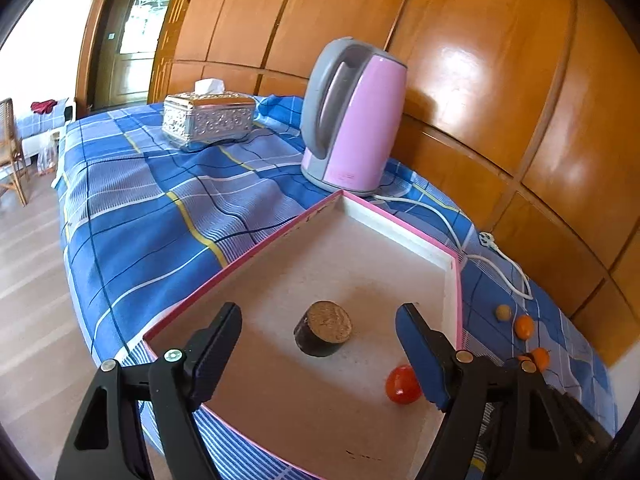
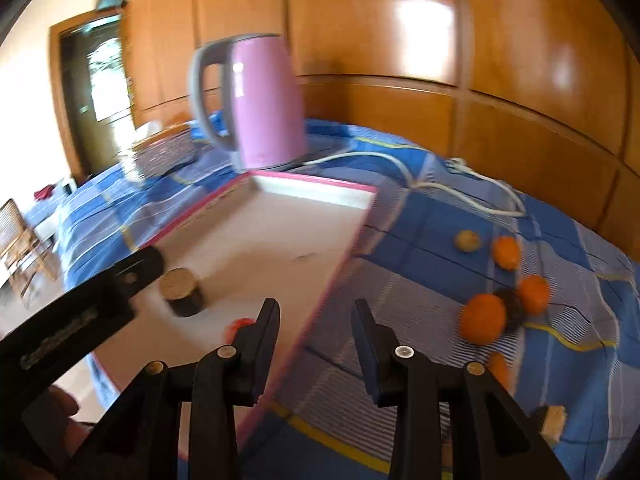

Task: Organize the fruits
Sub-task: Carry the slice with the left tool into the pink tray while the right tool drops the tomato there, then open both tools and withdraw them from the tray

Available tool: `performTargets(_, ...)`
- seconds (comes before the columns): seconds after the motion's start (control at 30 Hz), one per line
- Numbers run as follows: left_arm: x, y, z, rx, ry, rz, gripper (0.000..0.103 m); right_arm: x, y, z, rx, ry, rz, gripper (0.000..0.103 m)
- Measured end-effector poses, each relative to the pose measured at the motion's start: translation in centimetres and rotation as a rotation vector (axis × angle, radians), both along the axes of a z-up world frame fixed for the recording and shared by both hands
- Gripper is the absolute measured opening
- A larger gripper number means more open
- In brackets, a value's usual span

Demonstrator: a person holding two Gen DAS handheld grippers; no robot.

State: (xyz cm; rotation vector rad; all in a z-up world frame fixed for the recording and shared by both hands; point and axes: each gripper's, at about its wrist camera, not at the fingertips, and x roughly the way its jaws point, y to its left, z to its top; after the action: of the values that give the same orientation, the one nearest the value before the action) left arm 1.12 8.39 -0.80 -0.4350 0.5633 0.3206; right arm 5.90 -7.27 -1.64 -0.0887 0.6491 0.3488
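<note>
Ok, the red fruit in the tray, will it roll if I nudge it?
Probably. The red fruit looks round and glossy, so it may roll on the tray's flat floor and slip between hard fingers. It seems small and likely light. The left gripper is open beside it; the tray's raised wall should stop it.

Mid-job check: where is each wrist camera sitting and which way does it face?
Left wrist: above the tray's near corner, facing the pink kettle; left tongs open over the dark cylinder and red fruit.
Right wrist: over the tray's right rim, facing the orange fruits on the cloth; right tongs open, left tool at left.
Shared: kettle, tray, cylinder, fruits.
</note>
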Motion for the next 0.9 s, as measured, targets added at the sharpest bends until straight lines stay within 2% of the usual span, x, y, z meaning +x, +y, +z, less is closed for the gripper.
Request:
performTargets(0.27, 0.0, -1.1, 0.2, 0.038, -0.011, -0.050, 0.080, 0.2, -1.6, 0.2, -0.014, -0.023, -0.103, 0.037)
performTargets(0.9, 0.0, -2.3, 0.4, 0.076, -0.019, -0.106, 0.080, -0.6, -2.5, 0.8, -0.007, -0.062, -0.146, 0.037)
